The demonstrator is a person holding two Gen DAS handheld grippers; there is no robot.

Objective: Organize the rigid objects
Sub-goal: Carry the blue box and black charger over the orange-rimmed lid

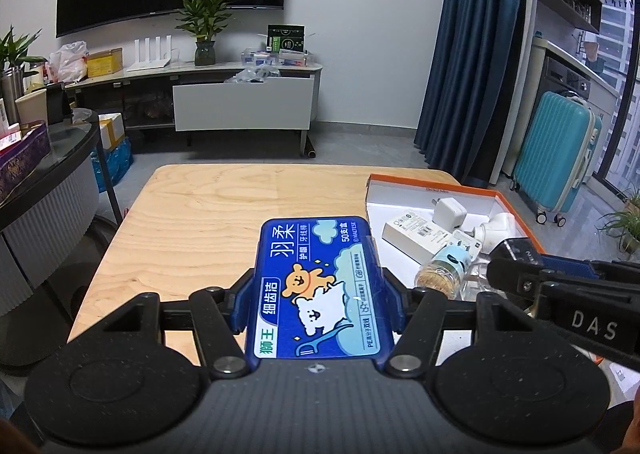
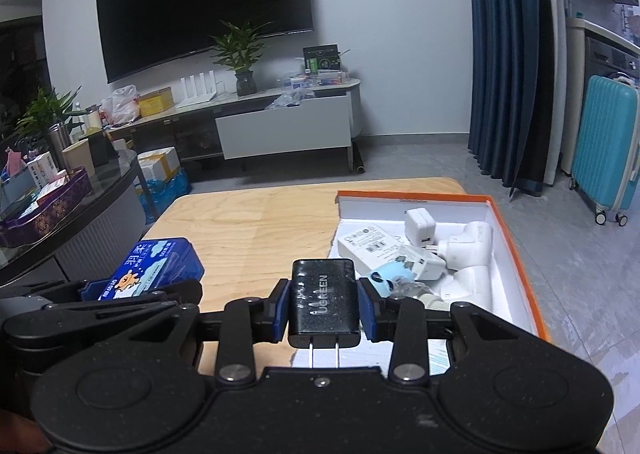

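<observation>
A light wooden table with rounded corners fills the lower middle of both views, its grain running toward the far edge. Directly on it, at the right side of the frame, lies a shallow orange-rimmed box lid with a white inside, reaching to the table's right edge. The rest of the visible tabletop shows bare wood. Whether the blue floss-pick box at the lower centre of the left view touches the wood cannot be told.
</observation>
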